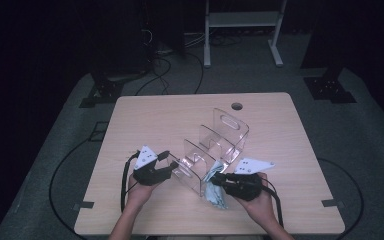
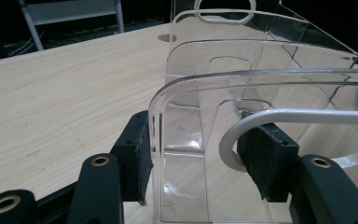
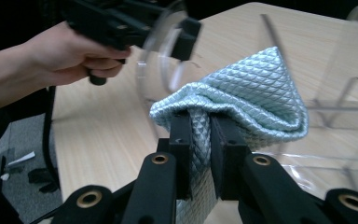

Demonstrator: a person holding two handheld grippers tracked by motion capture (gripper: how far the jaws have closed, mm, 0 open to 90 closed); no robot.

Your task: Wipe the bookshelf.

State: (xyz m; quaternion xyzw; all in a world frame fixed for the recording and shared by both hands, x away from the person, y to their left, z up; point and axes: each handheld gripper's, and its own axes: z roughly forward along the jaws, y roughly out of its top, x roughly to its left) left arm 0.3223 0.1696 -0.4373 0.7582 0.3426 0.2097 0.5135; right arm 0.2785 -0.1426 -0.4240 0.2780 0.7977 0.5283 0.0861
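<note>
Lower centre, the left gripper (image 1: 169, 161) clamps the clear rack (image 1: 220, 135) steady so the right gripper (image 1: 216, 179), pinched on the quilted cloth (image 3: 242, 100), can load 1 slot

Rack (image 1: 215, 145) sits mid-table (image 1: 145, 115), running from near-centre to far right. Your left gripper (image 1: 171, 165) is at the rack's near-left end, jaws either side of its end wall. Your right gripper (image 1: 219, 179) is near-right of it, cloth (image 1: 216, 192) between the jaws, just beside the rack.

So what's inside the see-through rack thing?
The clear rack looks bare in its far slots. At its near end the right gripper pinches a pale blue quilted cloth; the cloth's lower part is hidden.
</note>
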